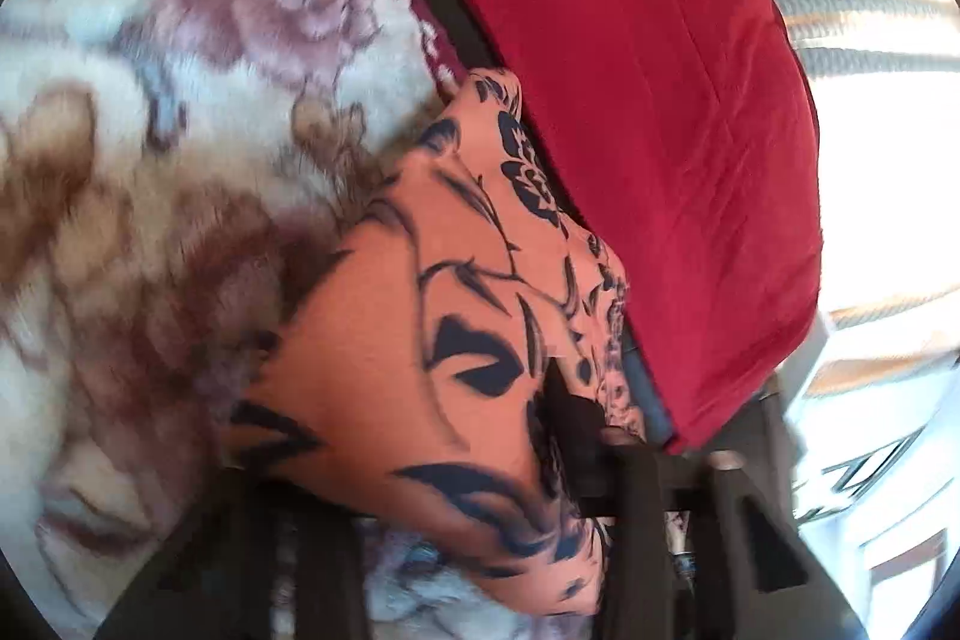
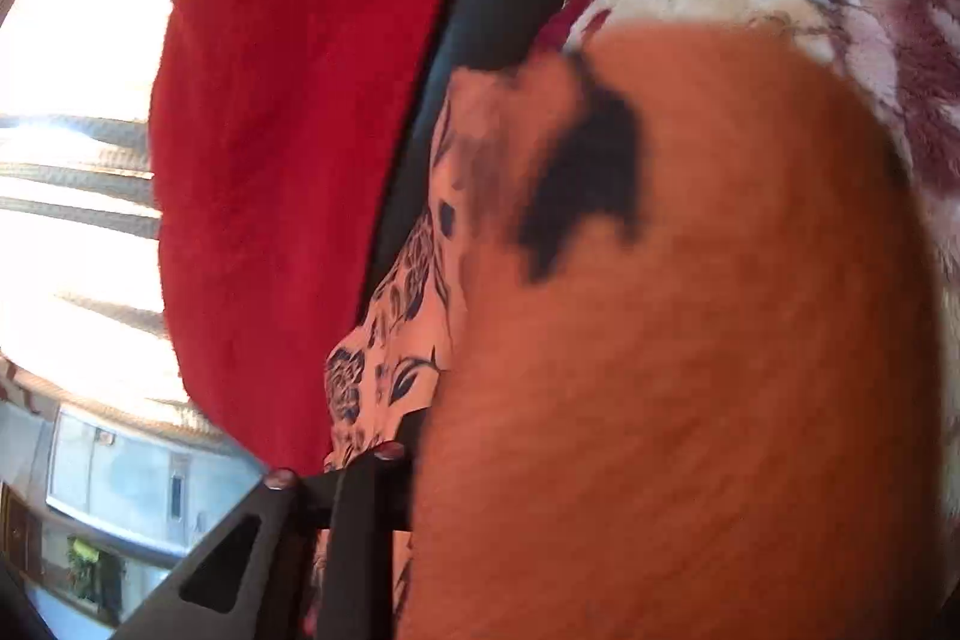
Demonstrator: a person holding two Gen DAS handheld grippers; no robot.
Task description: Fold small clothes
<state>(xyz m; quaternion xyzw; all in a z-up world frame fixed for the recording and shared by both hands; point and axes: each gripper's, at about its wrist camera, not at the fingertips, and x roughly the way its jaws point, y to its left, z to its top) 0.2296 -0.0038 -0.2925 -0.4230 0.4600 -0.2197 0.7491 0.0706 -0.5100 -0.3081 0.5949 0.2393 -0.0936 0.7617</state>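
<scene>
orange garment [image 1: 456, 328] bunched over both grippers' fingers; left gripper [image 1: 669, 451] and right gripper [image 2: 336, 463] grip unclear

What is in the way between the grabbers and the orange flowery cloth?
Nothing visible. The orange flowery cloth already lies right against the left gripper and drapes over the right gripper. The red cushion sits beside it, not in between.

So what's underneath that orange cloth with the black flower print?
The orange floral cloth lies over a fluffy cream blanket with brown and mauve flowers, beside a red cushion. Whatever lies directly beneath the cloth is covered.
</scene>
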